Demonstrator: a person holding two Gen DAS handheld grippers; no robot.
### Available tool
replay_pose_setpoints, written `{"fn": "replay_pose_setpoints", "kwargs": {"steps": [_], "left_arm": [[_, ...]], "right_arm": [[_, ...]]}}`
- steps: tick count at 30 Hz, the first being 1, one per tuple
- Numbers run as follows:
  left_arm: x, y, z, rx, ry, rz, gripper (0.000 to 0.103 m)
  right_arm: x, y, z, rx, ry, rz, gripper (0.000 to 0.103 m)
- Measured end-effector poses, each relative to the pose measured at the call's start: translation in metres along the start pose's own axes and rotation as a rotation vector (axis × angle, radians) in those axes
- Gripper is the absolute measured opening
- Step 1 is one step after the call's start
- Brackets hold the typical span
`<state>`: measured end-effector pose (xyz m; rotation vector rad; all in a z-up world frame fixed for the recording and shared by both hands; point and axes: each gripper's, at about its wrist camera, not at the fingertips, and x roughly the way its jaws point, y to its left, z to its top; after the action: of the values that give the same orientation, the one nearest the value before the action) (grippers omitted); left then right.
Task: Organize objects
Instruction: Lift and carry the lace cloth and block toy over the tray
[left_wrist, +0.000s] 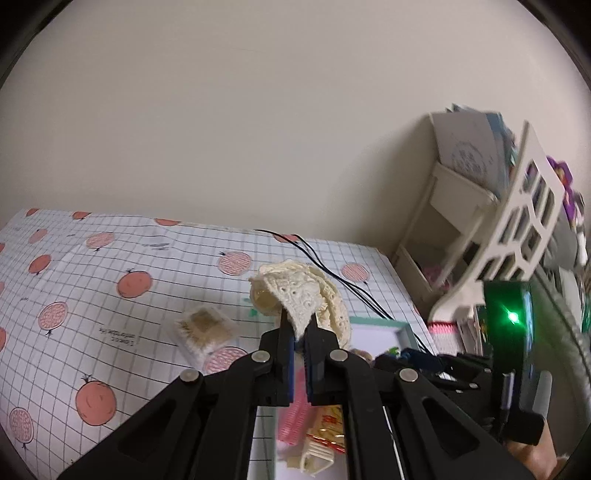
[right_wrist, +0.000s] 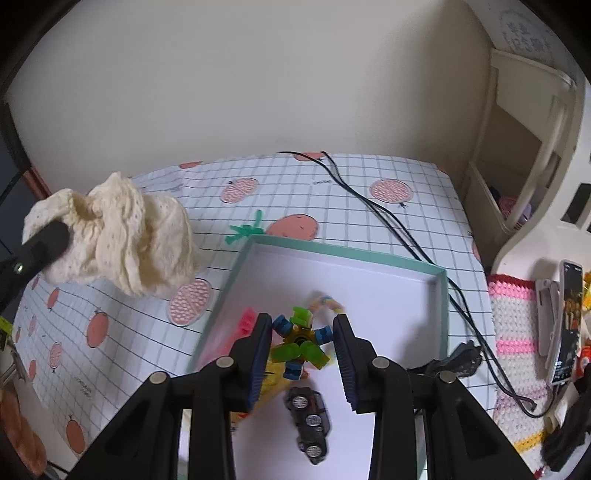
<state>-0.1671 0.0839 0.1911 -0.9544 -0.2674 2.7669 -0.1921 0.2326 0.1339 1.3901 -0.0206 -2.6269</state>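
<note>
My left gripper (left_wrist: 300, 325) is shut on a cream crocheted cloth (left_wrist: 306, 299) and holds it above the table; the same cloth (right_wrist: 122, 243) hangs at the left of the right wrist view. My right gripper (right_wrist: 303, 328) is open above a teal-rimmed white box (right_wrist: 443, 291). A green and blue spinner toy (right_wrist: 300, 345) lies between its fingers in the box. A black toy car (right_wrist: 309, 424) lies upside down below it. A pink comb (right_wrist: 245, 320) and a yellow packet (right_wrist: 275, 384) also lie in the box.
The table has a grid-and-fruit patterned cover (right_wrist: 122, 332). A small clear packet (left_wrist: 205, 328) lies on it. Black cables (right_wrist: 388, 214) run past the box. A white shelf unit (right_wrist: 524, 155) stands at the right, with a phone (right_wrist: 565, 328) on a crocheted mat (right_wrist: 513, 332).
</note>
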Motion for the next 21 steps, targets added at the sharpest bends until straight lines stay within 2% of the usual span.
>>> {"fn": "replay_pose_setpoints", "kwargs": {"steps": [11,21], "left_arm": [[0.021,-0.036,-0.012,0.058,0.053,-0.062,0.004],[0.051,-0.036,-0.028,0.012,0.182,-0.093,0.004]], "right_arm": [[0.004,-0.039,-0.011,0.056,0.013,-0.078,0.037],[0.015,-0.046,-0.016,0.058,0.045,-0.092,0.037]]}}
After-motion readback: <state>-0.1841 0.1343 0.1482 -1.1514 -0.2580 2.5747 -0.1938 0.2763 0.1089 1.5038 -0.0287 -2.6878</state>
